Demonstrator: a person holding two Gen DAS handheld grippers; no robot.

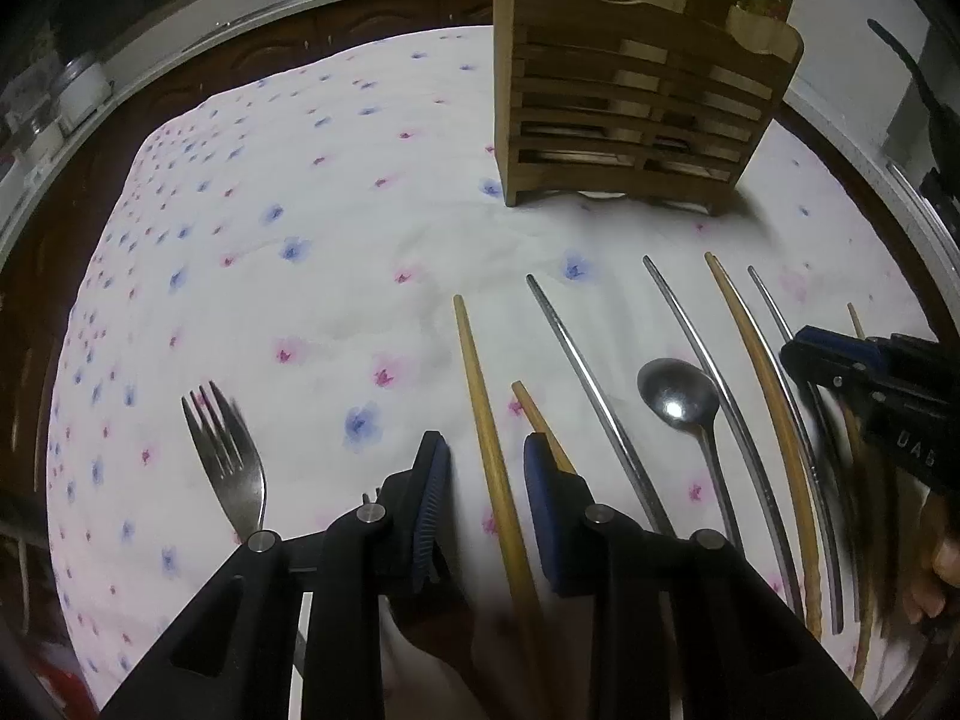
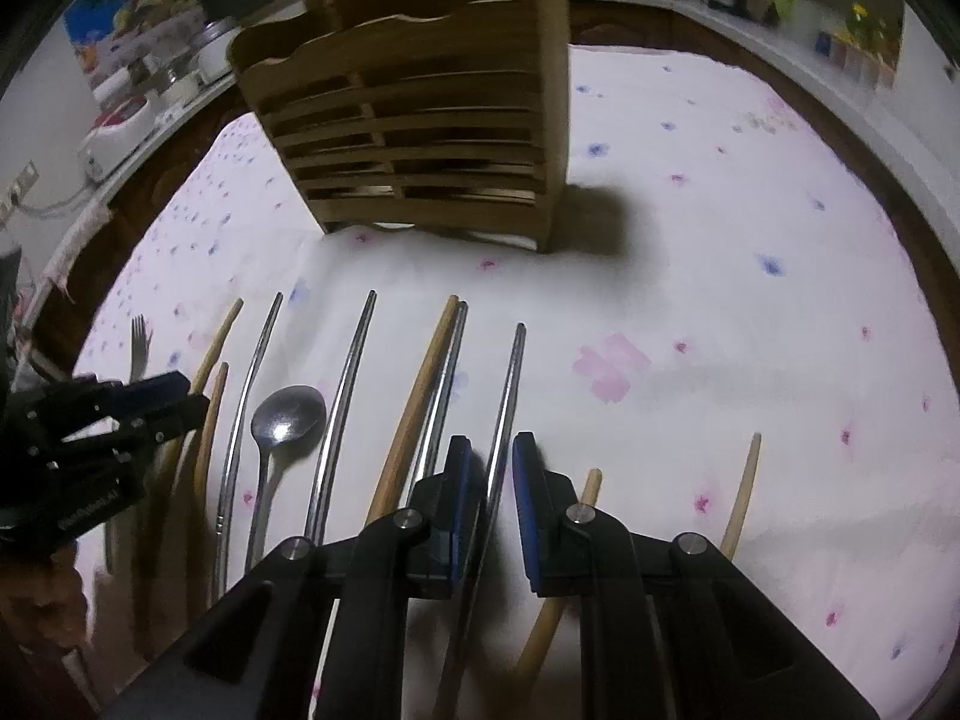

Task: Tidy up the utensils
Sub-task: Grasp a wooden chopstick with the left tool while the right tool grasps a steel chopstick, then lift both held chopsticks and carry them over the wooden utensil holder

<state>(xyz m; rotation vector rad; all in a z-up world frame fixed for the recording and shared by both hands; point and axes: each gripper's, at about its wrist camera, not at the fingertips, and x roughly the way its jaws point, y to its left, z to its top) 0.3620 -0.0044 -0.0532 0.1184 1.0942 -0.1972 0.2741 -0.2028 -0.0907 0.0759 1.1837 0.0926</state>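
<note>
Several wooden and metal chopsticks lie side by side on a flowered white cloth [image 1: 300,192]. My left gripper [image 1: 486,468] is open low over the cloth, and a wooden chopstick [image 1: 474,360] runs between its fingers with a gap on each side. A shorter wooden chopstick [image 1: 531,411] passes under its right finger [image 1: 543,498]. My right gripper [image 2: 492,462] is open too, with a metal chopstick [image 2: 513,378] lying between its pads. A spoon [image 1: 678,390] rests among the chopsticks and a fork [image 1: 225,456] lies at the left. A slatted wooden utensil holder [image 1: 630,108] stands at the back.
In the right wrist view two more wooden chopsticks [image 2: 744,492] lie right of the gripper, on bare cloth [image 2: 750,300]. The left gripper [image 2: 120,408] shows at that view's left edge. Counters with jars and containers [image 2: 150,78] ring the dark table edge.
</note>
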